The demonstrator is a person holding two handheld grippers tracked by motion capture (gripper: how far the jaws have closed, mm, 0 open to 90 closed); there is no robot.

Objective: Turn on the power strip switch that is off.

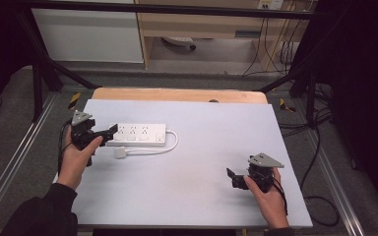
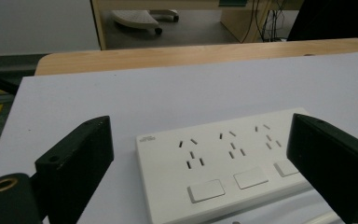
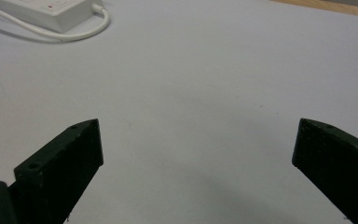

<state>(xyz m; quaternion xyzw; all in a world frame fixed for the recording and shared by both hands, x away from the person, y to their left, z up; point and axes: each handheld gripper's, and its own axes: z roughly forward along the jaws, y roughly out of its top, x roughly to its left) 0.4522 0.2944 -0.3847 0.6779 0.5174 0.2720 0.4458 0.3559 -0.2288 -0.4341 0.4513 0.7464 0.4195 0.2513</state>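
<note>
A white power strip [image 1: 139,134] with three socket groups lies on the left part of the white tabletop [image 1: 211,147]. Its white cable [image 1: 173,143] loops back to a plug [image 1: 120,153] in front of it. My left gripper [image 1: 109,135] is open at the strip's left end. In the left gripper view the strip [image 2: 223,163] lies between and beyond the wide-apart jaws of the left gripper [image 2: 198,135], apart from both. My right gripper [image 1: 231,179] is open over bare tabletop at the front right. The right gripper [image 3: 196,135] holds nothing, with the strip's end [image 3: 51,11] and cable [image 3: 81,31] far off.
A wooden table edge [image 1: 177,94] runs behind the white board. Black frame bars [image 1: 44,59] stand at both back corners. Cables [image 1: 320,196] trail on the floor to the right. A cabinet [image 1: 88,34] and shelving stand beyond the table.
</note>
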